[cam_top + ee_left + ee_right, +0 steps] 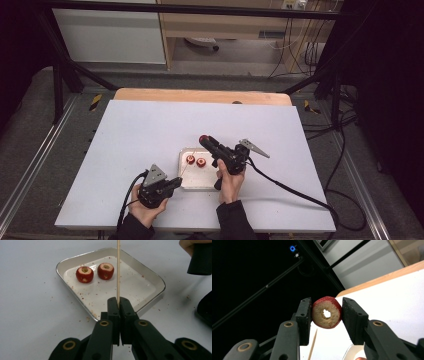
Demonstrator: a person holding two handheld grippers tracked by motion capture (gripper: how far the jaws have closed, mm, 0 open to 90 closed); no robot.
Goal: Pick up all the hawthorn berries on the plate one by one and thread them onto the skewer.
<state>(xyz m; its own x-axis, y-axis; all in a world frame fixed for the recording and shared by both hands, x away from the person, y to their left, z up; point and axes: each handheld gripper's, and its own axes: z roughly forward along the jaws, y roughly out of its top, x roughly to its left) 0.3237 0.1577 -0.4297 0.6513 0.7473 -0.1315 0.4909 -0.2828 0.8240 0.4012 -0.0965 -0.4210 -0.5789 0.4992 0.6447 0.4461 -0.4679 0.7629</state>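
Nearest the person, the left gripper (119, 302) sat low over the white table (140, 135) with its jaws clamped tight on the lower end of a thin wooden skewer (118, 270). In the left gripper view the skewer rose straight up out of the pinched pads and crossed in front of the tray (150, 277). In the high view it slanted from the left gripper (176, 182) toward the tray's near left corner.

A little farther out, the right gripper (326, 315) held a cored red fruit piece (326, 312) squarely between its pads, the pale cut face and its centre hole turned toward the camera. In the high view this fruit (203, 139) hung above the tray's far edge, clear of the table, with the right gripper (206, 140) angled up and to the left.

Two more cored red fruits (84, 274) (105, 271) lay side by side in the tray's far left part, just apart from each other and well clear of the skewer. Crumbs speckled the tray floor and the table around it.

Beyond the tray the table lay bare to its far edge, where a wooden board (200, 96) showed behind it.
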